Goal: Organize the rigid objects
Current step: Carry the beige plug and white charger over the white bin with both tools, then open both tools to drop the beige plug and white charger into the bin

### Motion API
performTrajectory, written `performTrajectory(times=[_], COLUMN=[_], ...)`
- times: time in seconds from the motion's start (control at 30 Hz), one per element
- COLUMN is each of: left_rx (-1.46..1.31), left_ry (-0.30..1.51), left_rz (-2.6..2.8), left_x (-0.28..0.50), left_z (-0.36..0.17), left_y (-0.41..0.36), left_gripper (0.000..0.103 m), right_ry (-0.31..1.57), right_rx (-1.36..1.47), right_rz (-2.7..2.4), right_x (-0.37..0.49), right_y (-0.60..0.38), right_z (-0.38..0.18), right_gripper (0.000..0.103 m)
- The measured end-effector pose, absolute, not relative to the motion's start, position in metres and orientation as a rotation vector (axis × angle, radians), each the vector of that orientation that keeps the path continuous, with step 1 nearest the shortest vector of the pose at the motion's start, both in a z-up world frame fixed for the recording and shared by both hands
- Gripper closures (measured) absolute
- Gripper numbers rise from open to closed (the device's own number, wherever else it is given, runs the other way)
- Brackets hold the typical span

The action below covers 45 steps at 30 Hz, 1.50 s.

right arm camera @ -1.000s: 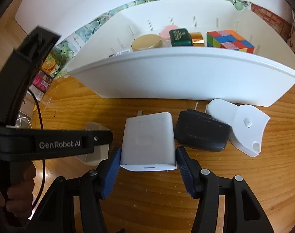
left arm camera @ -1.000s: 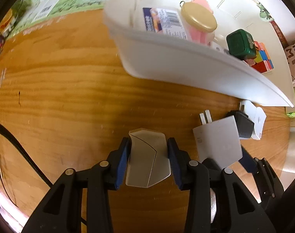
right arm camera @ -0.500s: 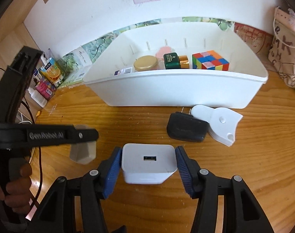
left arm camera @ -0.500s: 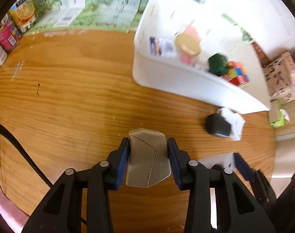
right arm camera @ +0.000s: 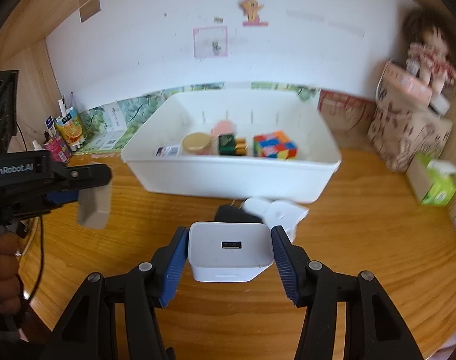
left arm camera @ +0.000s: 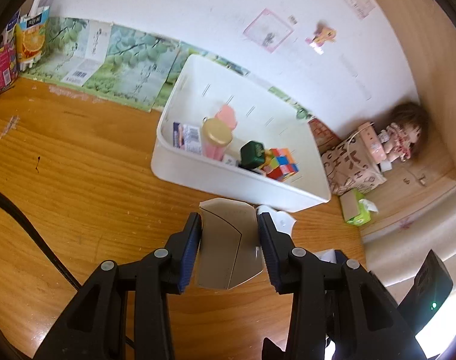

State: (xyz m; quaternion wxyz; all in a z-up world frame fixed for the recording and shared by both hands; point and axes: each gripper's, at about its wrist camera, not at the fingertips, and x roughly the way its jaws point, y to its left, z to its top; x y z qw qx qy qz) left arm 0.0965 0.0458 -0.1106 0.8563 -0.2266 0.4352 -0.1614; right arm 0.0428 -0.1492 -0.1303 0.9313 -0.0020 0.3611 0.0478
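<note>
My left gripper (left arm camera: 229,231) is shut on a flat grey angular case (left arm camera: 228,246), held above the wooden table; the same case (right arm camera: 94,208) hangs at the left in the right wrist view. A white USB charger block (right arm camera: 230,250) sits in my right gripper (right arm camera: 229,250), which is shut on it with the port facing the camera. Ahead stands a white bin (right arm camera: 228,177) (left arm camera: 237,180) holding a colour cube (right arm camera: 274,148), a green box (right arm camera: 226,145), a gold-lidded jar (right arm camera: 198,144) and a pink item. A black adapter (right arm camera: 231,214) and a white plastic piece (right arm camera: 276,210) lie on the table before the bin.
Juice cartons and bottles (right arm camera: 66,138) stand at the back left by green leaf-print boxes (left arm camera: 114,69). A patterned bag (right arm camera: 408,132) with a doll (right arm camera: 429,51) and a green tissue pack (right arm camera: 438,186) sit at the right. A black cable (left arm camera: 27,228) crosses the table's left. A hand (right arm camera: 3,270) grips the left tool.
Both grippers rose and drew back from the bin with their objects still held. The charger was lifted off the table. The views tilted up, so the wall and the whole bin now show.
</note>
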Motion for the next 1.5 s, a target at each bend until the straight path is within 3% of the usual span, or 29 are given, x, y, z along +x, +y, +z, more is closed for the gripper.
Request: performTrajectory(times=[0.83, 1.5], left_rx=[-0.432, -0.15], left_ry=[0.772, 0.81], left_rz=[-0.305, -0.104], left_x=[0.146, 0.202], left_z=[-0.069, -0.084], left_y=[0.013, -0.021], left_gripper=[0.06, 0.06], right_ry=[0.54, 0.662], right_rx=[-0.211, -0.077], right_rz=[0.182, 0.322], right_x=[0.131, 0.252], right_y=[-0.194, -0.197], right_z=[-0.049, -0.124], right_gripper=[0.047, 0.047])
